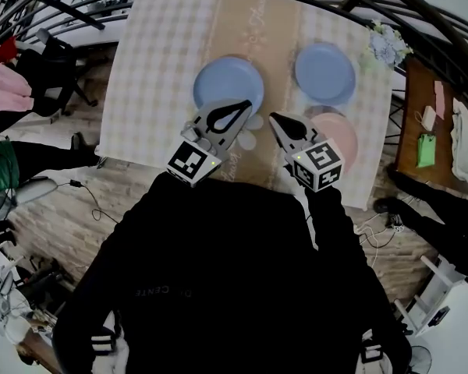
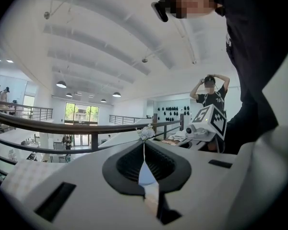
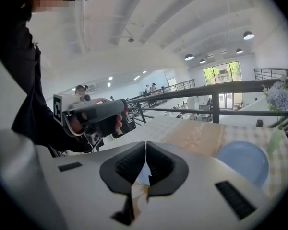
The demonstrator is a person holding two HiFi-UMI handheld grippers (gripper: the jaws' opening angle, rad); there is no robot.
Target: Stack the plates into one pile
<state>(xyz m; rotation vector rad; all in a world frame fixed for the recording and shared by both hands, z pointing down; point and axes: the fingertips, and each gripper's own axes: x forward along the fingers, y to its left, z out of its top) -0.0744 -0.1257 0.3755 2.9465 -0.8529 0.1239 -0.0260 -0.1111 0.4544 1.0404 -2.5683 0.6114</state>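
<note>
On the checked tablecloth (image 1: 152, 68) lie three plates: a blue plate (image 1: 227, 84) left of centre, a second blue plate (image 1: 324, 72) at the far right, and a pink plate (image 1: 339, 135) in front of it. My left gripper (image 1: 246, 104) hovers over the near rim of the left blue plate with its jaws shut and nothing in them. My right gripper (image 1: 272, 118) is beside it, just left of the pink plate, also shut and empty. The right gripper view shows its jaw tips (image 3: 146, 143) meeting, with one blue plate (image 3: 245, 161) beyond. The left gripper view (image 2: 144, 143) points up over the table.
A vase of pale flowers (image 1: 386, 45) stands at the table's far right corner. A small pale dish (image 1: 249, 139) lies under the grippers. A brown side table (image 1: 421, 123) with small items is to the right. A black railing (image 1: 78, 6) curves behind the table.
</note>
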